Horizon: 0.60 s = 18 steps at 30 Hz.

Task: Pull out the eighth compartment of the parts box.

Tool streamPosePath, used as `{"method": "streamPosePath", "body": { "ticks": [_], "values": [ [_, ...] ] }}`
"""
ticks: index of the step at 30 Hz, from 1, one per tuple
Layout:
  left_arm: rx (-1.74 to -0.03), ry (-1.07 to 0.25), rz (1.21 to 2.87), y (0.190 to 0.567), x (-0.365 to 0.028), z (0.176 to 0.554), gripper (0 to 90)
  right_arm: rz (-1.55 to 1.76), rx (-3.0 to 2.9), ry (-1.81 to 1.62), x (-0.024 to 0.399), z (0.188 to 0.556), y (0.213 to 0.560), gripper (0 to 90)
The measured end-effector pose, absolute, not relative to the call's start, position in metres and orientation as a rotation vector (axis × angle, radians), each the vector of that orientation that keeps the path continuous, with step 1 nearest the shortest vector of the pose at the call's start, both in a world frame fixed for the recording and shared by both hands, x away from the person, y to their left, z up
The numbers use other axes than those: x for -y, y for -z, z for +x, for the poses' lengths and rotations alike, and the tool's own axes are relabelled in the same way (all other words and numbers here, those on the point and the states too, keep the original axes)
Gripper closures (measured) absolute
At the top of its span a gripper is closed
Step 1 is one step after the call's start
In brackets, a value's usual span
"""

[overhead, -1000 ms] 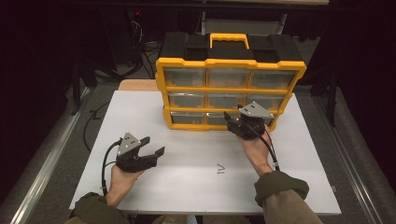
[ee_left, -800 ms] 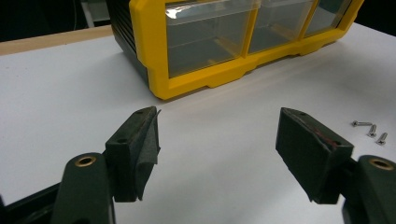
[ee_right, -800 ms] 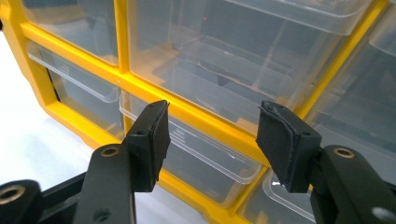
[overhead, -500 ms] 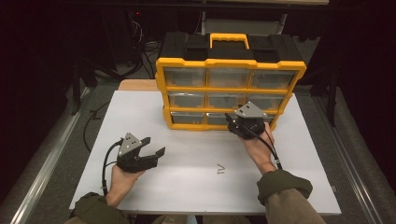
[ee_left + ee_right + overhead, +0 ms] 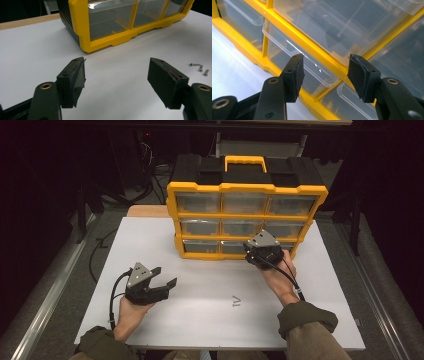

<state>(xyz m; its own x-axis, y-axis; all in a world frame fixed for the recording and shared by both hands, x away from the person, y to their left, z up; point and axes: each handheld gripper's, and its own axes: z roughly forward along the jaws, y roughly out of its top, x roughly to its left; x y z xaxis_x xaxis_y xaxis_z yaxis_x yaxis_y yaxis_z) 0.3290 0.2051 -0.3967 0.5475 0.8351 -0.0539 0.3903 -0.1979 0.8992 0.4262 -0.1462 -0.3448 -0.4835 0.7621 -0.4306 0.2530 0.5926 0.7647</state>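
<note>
Two claws at work over a white counter, seen from the high view. A yellow drawer cabinet with clear drawers stands at the far side of the counter. Right claw sits up against the cabinet's bottom row, near the middle drawer. Left claw rests well apart from it, low over bare counter, jaws spread, nothing between them.

Left gripper view: the cabinet's bottom corner drawer shows ahead, shut and seemingly empty. Three small screws lie loose on the counter off to one side. Jaws wide, holding nothing.

Right gripper view: the right claw straddles the clear pull lip of a drawer. The jaws have just been closing a little, with the lip between them, but the pads do not yet press on it, so the claw counts as open.

Judgement: the drawer is thin, hard, clear plastic, light, smooth and likely slippery. The lip is the place to take hold, pinched squarely at its middle, then drawn straight out so the drawer does not bind. The cabinet may slide if pulled hard.
</note>
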Motion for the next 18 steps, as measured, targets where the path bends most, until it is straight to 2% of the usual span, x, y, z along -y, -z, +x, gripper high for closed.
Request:
{"method": "streamPosePath", "body": {
  "ticks": [18],
  "values": [
    [-1.005, -0.584, 1.815, 0.3966, -0.2038, 0.3284, 31.1, 0.583, -2.034, -0.557, 0.1359, 0.4226, 0.3503, 53.8]
  ]
}}
